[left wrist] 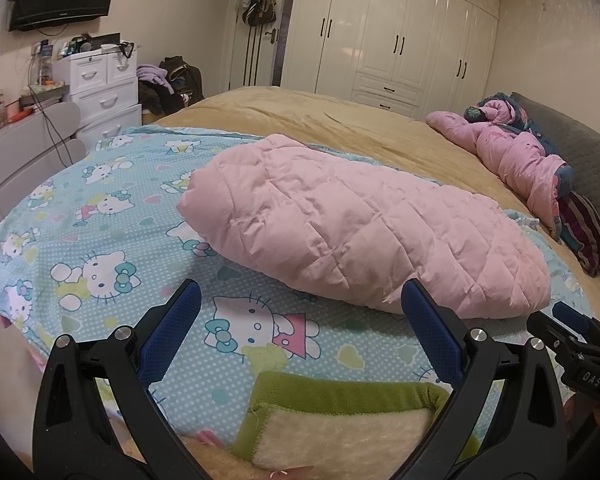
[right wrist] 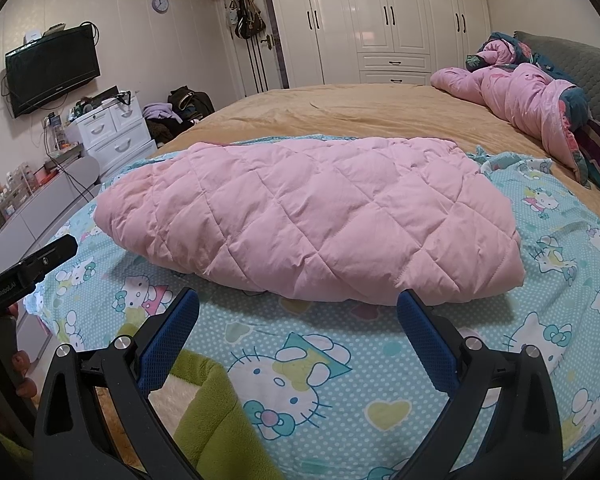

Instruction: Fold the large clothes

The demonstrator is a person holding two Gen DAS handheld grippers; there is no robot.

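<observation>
A pink quilted down jacket (left wrist: 360, 228) lies folded into a long bundle on a light-blue cartoon-cat sheet (left wrist: 100, 216) on the bed. It also shows in the right wrist view (right wrist: 316, 216). My left gripper (left wrist: 300, 304) is open and empty, just in front of the jacket's near edge. My right gripper (right wrist: 298, 308) is open and empty, close to the jacket's near edge. Each gripper shows at the edge of the other's view: the right gripper (left wrist: 580, 344) at the far right, the left gripper (right wrist: 28, 276) at the far left.
A green-edged cream fleece blanket (left wrist: 340, 424) lies at the bed's near edge. A crumpled pink quilt (right wrist: 532, 100) and grey headboard (right wrist: 580, 68) are at the right. A white drawer unit (left wrist: 104, 88), wall TV (right wrist: 52, 68) and wardrobes (left wrist: 400, 32) stand beyond the tan bedspread (left wrist: 320, 120).
</observation>
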